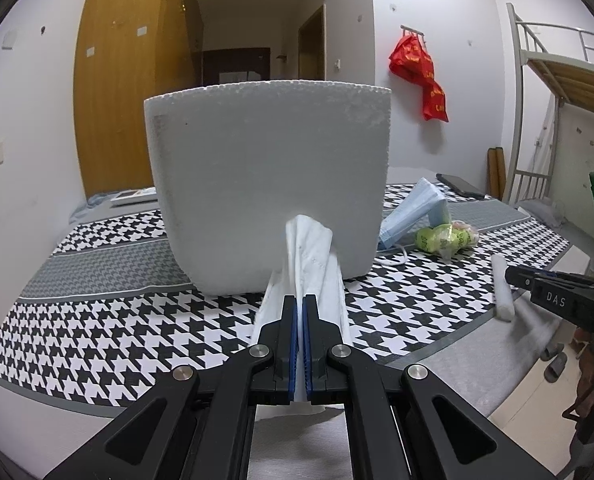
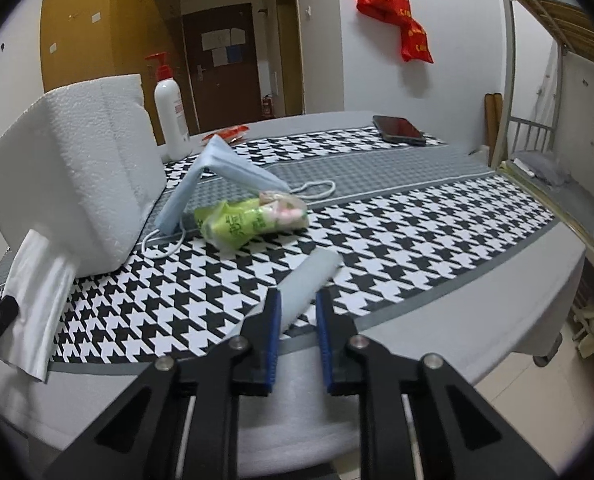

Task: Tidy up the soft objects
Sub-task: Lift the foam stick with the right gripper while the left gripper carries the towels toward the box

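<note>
My left gripper (image 1: 300, 300) is shut on a folded white tissue (image 1: 309, 248), which reaches up against the front of a white foam block (image 1: 265, 184) standing on the houndstooth cloth. In the right wrist view the same tissue (image 2: 37, 292) hangs at the far left beside the block (image 2: 77, 168). My right gripper (image 2: 299, 300) holds a white foam strip (image 2: 309, 276) between its blue pads near the table's front edge, with the strip's far end pointing away over the cloth. A blue face mask (image 2: 217, 172) and a green packet (image 2: 241, 224) lie behind it.
A white pump bottle (image 2: 171, 116) stands behind the foam block. A dark phone (image 2: 399, 128) lies at the far right of the table. A metal bunk bed (image 2: 557, 20) stands to the right, and the table edge (image 2: 497, 312) curves close by it.
</note>
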The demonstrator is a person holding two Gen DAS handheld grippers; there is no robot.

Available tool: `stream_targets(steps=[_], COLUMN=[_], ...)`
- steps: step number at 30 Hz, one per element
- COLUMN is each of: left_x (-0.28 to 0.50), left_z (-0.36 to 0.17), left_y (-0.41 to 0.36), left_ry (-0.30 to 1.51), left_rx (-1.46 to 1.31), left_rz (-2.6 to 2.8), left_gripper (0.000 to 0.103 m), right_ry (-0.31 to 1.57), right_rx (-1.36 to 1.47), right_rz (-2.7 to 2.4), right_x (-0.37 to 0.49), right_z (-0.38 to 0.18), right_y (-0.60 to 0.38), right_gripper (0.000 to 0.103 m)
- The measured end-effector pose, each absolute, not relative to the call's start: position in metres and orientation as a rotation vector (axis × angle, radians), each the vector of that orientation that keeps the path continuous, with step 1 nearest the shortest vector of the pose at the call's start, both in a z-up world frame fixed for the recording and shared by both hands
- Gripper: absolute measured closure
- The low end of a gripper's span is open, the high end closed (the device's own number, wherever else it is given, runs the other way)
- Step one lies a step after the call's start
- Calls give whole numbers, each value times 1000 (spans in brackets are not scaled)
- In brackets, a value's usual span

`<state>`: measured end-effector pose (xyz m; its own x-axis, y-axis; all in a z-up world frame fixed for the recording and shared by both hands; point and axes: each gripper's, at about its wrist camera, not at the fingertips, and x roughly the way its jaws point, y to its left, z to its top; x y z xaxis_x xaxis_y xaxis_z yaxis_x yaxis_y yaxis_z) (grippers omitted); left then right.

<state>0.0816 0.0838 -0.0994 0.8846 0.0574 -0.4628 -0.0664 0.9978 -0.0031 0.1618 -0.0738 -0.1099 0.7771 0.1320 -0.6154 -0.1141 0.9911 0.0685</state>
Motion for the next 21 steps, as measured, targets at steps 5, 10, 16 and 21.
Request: stream_targets(steps=[5,10,16,21], left_x=[84,86,88,87], left_z=[-99,-100,-103,-103], left_y=[80,78,83,86], left_ry=[478,478,483,479], left_rx=[-13,-15,-22,-29], left_rz=[57,49,57,59], left_gripper=[101,101,101,101], right_ry=[675,676,687,702], right_rx=[47,28,-10,-37], right_rz=[152,146,76,-3], right_x=[159,158,161,168], right_z=[-109,-109,-113,-115], right_y=[-76,-65,-50,-43], right_gripper=[82,69,52,41])
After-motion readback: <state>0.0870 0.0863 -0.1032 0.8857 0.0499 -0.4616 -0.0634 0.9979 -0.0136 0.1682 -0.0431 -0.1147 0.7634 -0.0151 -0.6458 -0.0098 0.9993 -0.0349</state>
